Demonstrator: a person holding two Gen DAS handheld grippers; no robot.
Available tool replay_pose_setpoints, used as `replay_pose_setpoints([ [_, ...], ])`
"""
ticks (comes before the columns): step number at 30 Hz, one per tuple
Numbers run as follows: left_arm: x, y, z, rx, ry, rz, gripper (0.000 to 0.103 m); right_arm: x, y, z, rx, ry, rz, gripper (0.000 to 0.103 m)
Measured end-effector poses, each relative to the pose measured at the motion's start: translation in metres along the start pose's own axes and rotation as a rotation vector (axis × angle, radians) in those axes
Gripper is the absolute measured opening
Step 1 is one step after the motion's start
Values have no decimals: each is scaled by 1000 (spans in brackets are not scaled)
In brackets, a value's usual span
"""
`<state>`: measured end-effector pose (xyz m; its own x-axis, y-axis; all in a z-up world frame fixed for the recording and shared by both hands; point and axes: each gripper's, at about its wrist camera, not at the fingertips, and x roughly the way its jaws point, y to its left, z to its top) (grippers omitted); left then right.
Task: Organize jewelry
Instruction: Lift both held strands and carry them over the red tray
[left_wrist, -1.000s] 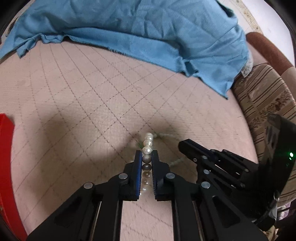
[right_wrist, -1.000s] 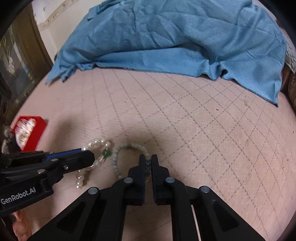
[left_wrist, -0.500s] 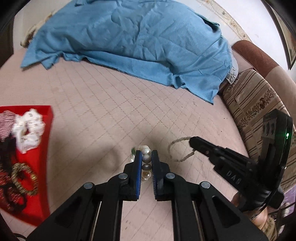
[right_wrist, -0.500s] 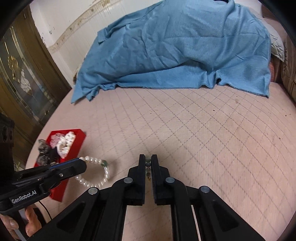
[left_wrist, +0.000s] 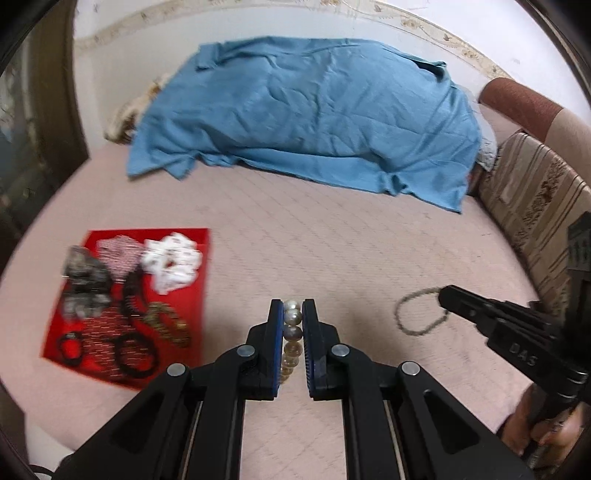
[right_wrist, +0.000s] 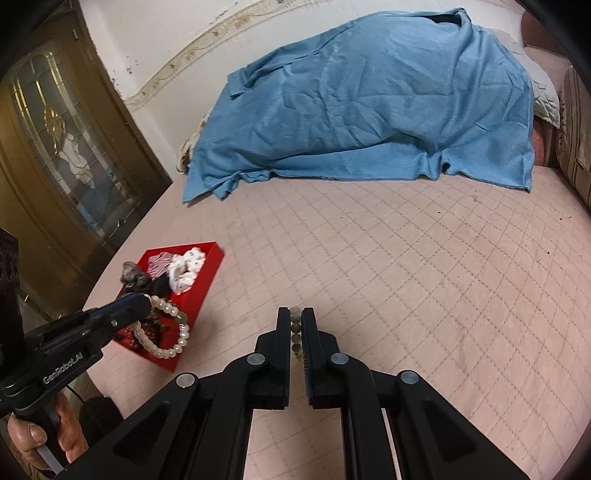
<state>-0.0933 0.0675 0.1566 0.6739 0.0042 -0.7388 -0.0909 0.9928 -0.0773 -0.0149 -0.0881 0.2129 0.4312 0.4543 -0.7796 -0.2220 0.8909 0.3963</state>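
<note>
Quilted pink bed (right_wrist: 406, 277), blue blanket (right_wrist: 369, 110) behind. Left tongs (left_wrist: 293, 314) grip the pearl bracelet (right_wrist: 166, 332), hanging beside the red tray (left_wrist: 201, 258); right tongs (right_wrist: 295, 319) grip the green bead bracelet (left_wrist: 417, 314), farther right of it.

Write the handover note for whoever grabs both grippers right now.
Left gripper: shut on the pearl bracelet, held in the air near the red tray.
Right gripper: shut on the green bead bracelet, lifted above the quilted bed.
Done: both bracelets picked up; the tray already holds several hair ties and other accessories.
Left: carry each bracelet over the tray, open, release it inside.
</note>
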Motion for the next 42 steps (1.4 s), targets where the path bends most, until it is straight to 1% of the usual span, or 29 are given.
replay_pose_setpoints([
  [1, -5, 2, -2, 7, -8, 29, 10, -3, 5, -2, -3, -1, 7, 7],
  [5, -19, 11, -10, 20, -32, 94, 10, -10, 19, -8, -13, -7, 23, 7],
  [13, -36, 22, -18, 18, -55, 128, 10, -22, 54, -18, -66, -15, 48, 7],
  [23, -47, 33, -22, 2, -70, 130, 10, -26, 80, -20, -106, -12, 66, 7],
  [35, -47, 50, -27, -29, -66, 116, 10, -19, 99, -22, -120, 11, 69, 7],
  [42, -44, 71, -29, -71, -54, 113, 10, -12, 112, -22, -138, 26, 72, 7],
])
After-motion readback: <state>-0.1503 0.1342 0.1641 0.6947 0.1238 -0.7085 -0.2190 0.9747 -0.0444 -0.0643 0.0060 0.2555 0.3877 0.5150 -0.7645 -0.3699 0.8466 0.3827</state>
